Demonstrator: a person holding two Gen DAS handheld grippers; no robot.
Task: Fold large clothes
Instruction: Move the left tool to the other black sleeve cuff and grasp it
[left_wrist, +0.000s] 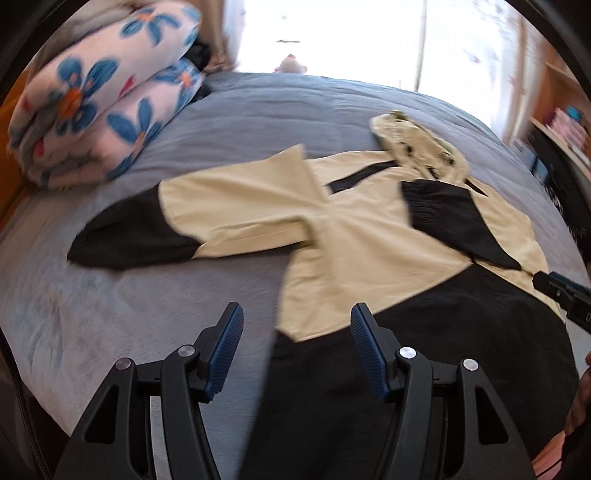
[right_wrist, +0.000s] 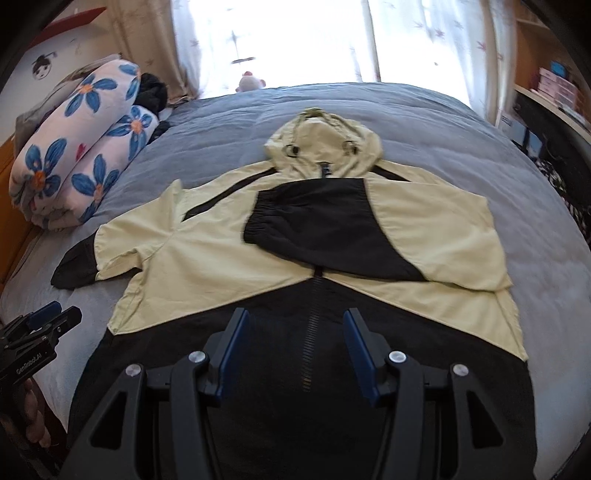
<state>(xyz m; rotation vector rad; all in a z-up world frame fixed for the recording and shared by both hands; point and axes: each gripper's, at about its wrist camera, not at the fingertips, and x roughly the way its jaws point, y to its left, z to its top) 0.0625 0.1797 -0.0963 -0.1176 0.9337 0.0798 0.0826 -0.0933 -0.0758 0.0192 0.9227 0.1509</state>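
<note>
Cream-and-black hooded jacket (right_wrist: 295, 236) lies flat on grey bed (right_wrist: 443, 122), one sleeve (right_wrist: 332, 225) folded across chest, both my left gripper (left_wrist: 297, 350) and right gripper (right_wrist: 295, 347) wide open, empty; looks light, limp, slippery, so I'd pinch outstretched sleeve cuff (left_wrist: 125, 240).

A big bed (right_wrist: 424, 122) with a soft grey-blue cover fills both views. A jacket (right_wrist: 207, 254) lies flat on it, front side up. The jacket is pale yellow on top and black at the bottom. Its hood (right_wrist: 325, 144) points to the far side of the bed. One sleeve (right_wrist: 332, 225) is folded across the chest, and the other sleeve (left_wrist: 177, 221) sticks out to the side. A rolled blanket (right_wrist: 74, 155) with blue flowers sits on the bed's far left side, apart from the jacket.
</note>
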